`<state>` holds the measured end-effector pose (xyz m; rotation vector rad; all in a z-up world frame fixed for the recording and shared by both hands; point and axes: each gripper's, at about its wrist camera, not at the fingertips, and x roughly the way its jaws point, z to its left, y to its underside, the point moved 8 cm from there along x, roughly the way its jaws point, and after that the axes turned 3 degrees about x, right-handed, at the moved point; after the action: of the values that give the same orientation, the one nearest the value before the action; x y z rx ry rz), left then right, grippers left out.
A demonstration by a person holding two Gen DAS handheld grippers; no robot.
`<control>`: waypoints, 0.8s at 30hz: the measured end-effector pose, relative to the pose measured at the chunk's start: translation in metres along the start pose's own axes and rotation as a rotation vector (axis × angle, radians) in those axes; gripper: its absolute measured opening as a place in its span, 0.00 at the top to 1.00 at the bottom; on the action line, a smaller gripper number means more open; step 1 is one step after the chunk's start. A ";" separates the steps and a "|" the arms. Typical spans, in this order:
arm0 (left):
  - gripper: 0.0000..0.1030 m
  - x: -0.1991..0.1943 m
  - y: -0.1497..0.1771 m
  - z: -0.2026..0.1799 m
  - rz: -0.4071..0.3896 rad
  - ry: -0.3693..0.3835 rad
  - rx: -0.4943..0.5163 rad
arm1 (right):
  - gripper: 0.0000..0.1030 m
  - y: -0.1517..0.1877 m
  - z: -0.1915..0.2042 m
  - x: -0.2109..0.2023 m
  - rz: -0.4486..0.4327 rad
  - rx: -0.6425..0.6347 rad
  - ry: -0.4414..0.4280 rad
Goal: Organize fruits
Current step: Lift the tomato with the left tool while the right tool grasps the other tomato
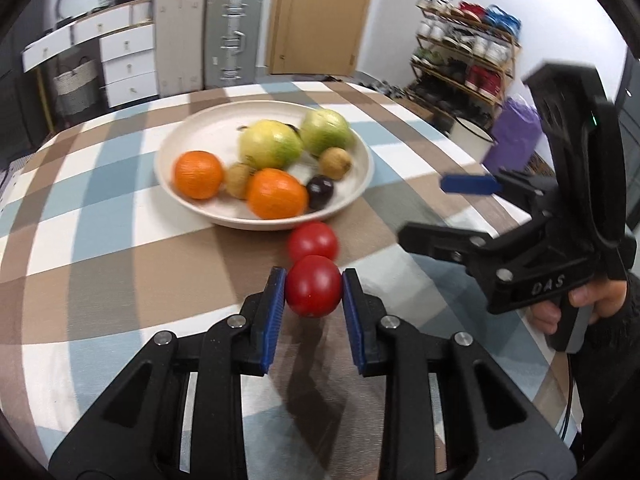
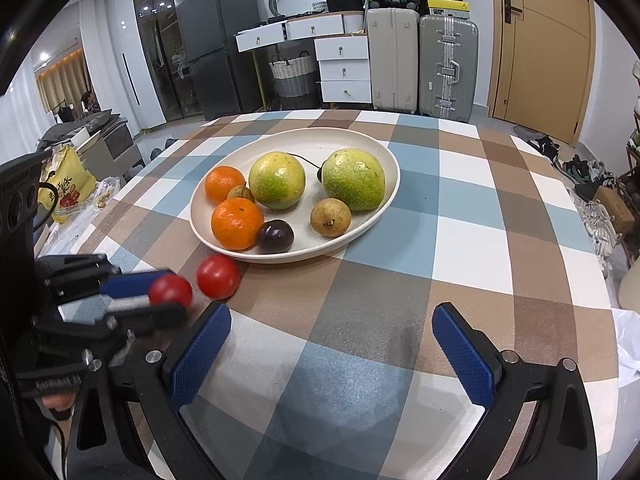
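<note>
My left gripper (image 1: 313, 286) is shut on a red tomato (image 1: 313, 291), held just above the checkered tablecloth; it also shows in the right wrist view (image 2: 170, 290). A second red tomato (image 1: 313, 241) lies on the cloth just beyond it, touching the near rim of the cream plate (image 1: 192, 128). The plate holds two oranges (image 1: 198, 174), two large green-yellow fruits (image 1: 271, 144), small brown fruits and a dark plum (image 1: 320, 192). My right gripper (image 2: 332, 344) is open and empty over the cloth, short of the plate (image 2: 360, 140); it shows at the right of the left wrist view (image 1: 436, 208).
The round table (image 2: 460, 240) carries a yellow snack bag (image 2: 66, 188) at its far left edge. Suitcases, drawers, a door and a shoe rack (image 1: 464, 56) stand beyond the table. A white bucket (image 1: 470, 136) sits past the right edge.
</note>
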<state>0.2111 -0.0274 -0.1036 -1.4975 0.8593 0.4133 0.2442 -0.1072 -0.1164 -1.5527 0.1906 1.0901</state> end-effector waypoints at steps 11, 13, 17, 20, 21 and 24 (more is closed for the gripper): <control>0.75 -0.018 -0.004 0.025 -0.058 -0.070 -0.044 | 0.01 0.007 0.025 0.006 0.038 -0.015 -0.100; 0.75 -0.022 -0.006 0.030 -0.069 -0.074 -0.056 | 0.03 0.007 0.035 0.011 0.055 -0.021 -0.128; 0.75 -0.025 -0.007 0.037 -0.077 -0.089 -0.074 | 0.11 0.008 0.055 0.021 0.085 -0.064 -0.141; 0.75 -0.028 -0.007 0.040 -0.087 -0.092 -0.088 | 0.12 0.009 0.066 0.028 0.101 -0.088 -0.145; 0.75 -0.030 -0.008 0.042 -0.093 -0.095 -0.093 | 0.15 0.009 0.069 0.029 0.104 -0.094 -0.144; 0.75 -0.031 -0.008 0.046 -0.099 -0.103 -0.106 | 0.20 0.007 0.074 0.033 0.111 -0.101 -0.135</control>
<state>0.2081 0.0247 -0.0823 -1.5953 0.6883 0.4645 0.2194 -0.0324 -0.1372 -1.5661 0.1323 1.3048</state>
